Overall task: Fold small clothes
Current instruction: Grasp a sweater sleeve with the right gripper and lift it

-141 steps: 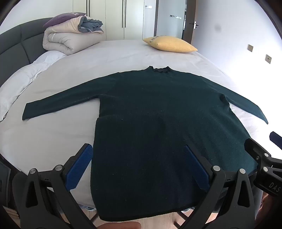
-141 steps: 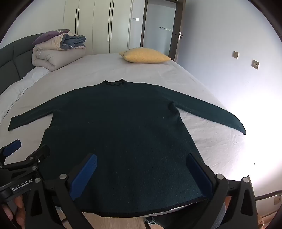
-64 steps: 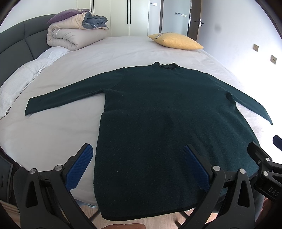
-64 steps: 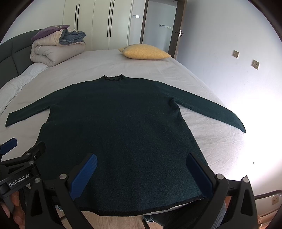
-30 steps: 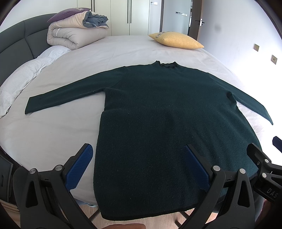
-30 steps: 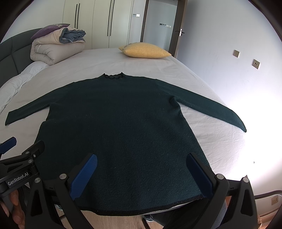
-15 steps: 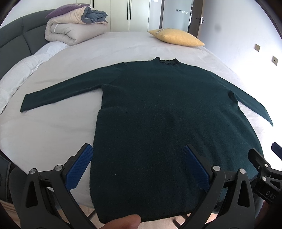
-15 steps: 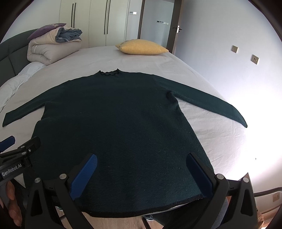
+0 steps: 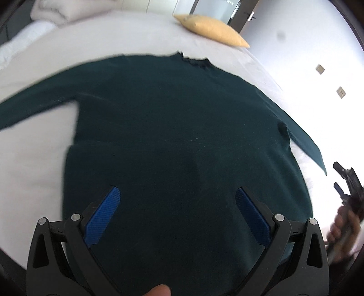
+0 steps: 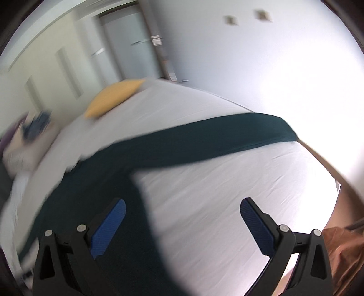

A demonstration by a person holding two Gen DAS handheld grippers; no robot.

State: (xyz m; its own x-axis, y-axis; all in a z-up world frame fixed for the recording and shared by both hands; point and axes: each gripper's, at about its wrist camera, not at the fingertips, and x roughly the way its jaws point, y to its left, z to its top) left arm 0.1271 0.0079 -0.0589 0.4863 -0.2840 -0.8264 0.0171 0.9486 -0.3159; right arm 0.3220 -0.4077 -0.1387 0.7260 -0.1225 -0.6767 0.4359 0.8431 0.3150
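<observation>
White sheets cover the bed [image 9: 41, 145], wide and smooth, with a yellow pillow [image 9: 211, 28] at the far end near a door [image 10: 127, 45]. Pale wardrobe fronts [image 10: 52, 75] run along the back wall; a rolled duvet [image 9: 54, 9] sits at the head, only partly in frame.

Dark green sweater [image 9: 177, 136] lies flat on the bed, front down or up — cannot tell. Neck [image 9: 193, 59] points away toward the pillow, hem toward the near edge. One sleeve [image 9: 34, 104] stretches out to the left, the other sleeve [image 10: 204, 141] runs out to the right across the sheet, its cuff near the bed's side edge.

Left gripper [image 9: 177, 205] hovers above the lower body of the sweater, jaws spread wide, blue pads [image 9: 102, 216] apart, nothing between them. A fingertip [image 9: 159, 290] shows at the bottom of that view.

Right gripper [image 10: 182, 216] is out beside the sweater's right flank — jaws spread wide too, empty, bare sheet showing between the pads [image 10: 257, 227]. Its view is heavily blurred and tilted. From the left wrist view the right gripper appears at the far right edge, held in a hand [image 9: 343, 225]. Brownish-orange fabric [image 10: 343, 255] fills the lower right corner of the right view.
</observation>
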